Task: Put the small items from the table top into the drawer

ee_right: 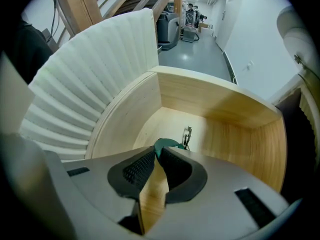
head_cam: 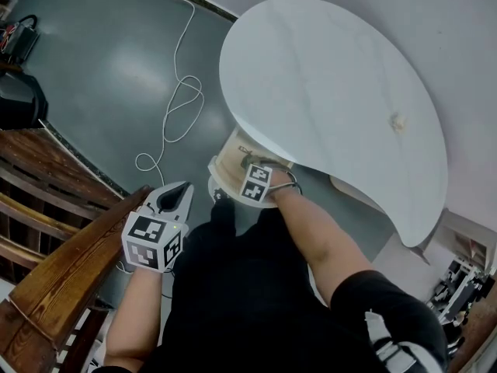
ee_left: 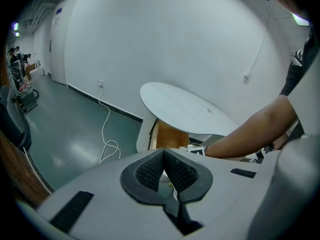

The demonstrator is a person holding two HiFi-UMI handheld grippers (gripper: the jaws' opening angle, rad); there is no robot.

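Table top [head_cam: 334, 92], ×1: white oval w/ one pale speck [head_cam: 397, 121] on it, well beyond both fingertip pairs. Drawer [ee_right: 220, 104], ×1: open under the table edge. Its wood walls stand ahead and to the right of R gripper [ee_right: 156, 149], w/ bare drawer bottom btwn. Grippers ×2: R jaws nearly together, tips nipping green item [ee_right: 169, 143] inside drawer. L gripper [ee_left: 163, 149] has its jaws closed and empty, held clear over the floor [head_cam: 116, 68]. Dark clip [ee_right: 187, 135], ×1, lies just past R fingertips.

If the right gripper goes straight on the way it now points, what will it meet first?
Probably the drawer and its wooden floor; the green item pinched in the right gripper jaws would touch it first. How far is unclear.
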